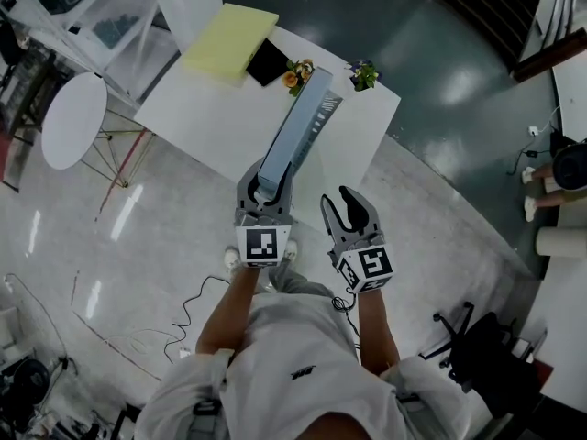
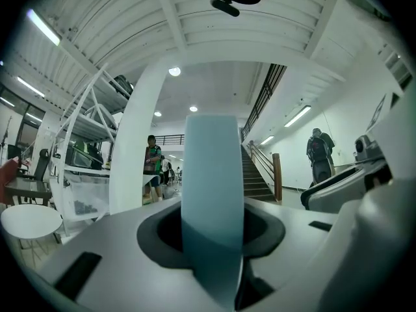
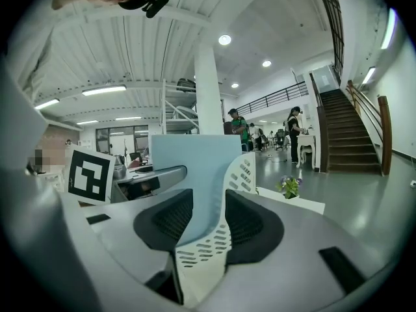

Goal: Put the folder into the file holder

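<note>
A light blue folder (image 1: 293, 136) runs from my left gripper (image 1: 264, 191) out over the white table (image 1: 211, 117). In the left gripper view the folder (image 2: 211, 194) stands edge-on between the jaws, and the left gripper (image 2: 211, 229) is shut on it. A white slotted file holder (image 1: 328, 108) lies along the folder's right side. In the right gripper view the holder's perforated wall (image 3: 214, 252) passes between the pads, and the right gripper (image 3: 201, 220) is shut on it, with the folder (image 3: 188, 168) just behind. The right gripper (image 1: 341, 200) is beside the left one.
On the table's far side lie a yellow-green folder (image 1: 229, 42), a black item (image 1: 268, 62) and two small flower pots (image 1: 298, 73) (image 1: 363, 74). A round white table (image 1: 73, 122) stands at the left, an office chair (image 1: 477, 337) at the lower right. A cable (image 1: 193, 310) trails on the floor.
</note>
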`<action>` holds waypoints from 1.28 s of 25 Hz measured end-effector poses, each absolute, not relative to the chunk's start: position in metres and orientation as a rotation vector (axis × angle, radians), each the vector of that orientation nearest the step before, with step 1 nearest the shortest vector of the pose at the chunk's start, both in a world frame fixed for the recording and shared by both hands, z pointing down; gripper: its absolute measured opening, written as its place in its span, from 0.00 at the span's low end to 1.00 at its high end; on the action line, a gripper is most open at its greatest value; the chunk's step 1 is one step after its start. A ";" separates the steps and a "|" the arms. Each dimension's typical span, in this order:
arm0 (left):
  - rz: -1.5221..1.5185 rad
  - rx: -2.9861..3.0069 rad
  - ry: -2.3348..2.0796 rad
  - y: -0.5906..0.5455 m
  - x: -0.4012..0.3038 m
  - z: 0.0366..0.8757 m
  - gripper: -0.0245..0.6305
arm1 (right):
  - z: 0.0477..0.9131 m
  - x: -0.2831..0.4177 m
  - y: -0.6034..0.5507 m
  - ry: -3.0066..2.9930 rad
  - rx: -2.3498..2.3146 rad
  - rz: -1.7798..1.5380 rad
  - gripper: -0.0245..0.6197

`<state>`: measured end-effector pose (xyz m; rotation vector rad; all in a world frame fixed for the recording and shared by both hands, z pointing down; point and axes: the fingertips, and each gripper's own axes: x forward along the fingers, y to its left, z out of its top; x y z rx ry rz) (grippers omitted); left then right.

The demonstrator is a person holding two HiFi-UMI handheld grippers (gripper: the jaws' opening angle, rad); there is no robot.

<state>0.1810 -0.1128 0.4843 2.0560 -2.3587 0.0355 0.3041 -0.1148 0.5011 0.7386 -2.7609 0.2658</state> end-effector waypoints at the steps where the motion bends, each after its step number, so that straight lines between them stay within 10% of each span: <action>1: 0.039 2.058 -2.356 -0.113 0.180 0.486 0.29 | 0.501 0.305 -0.114 -2.758 0.744 0.266 0.28; 32: 0.263 2.145 -2.135 -0.099 0.190 0.525 0.48 | 0.496 0.325 -0.077 -2.734 0.889 0.258 0.29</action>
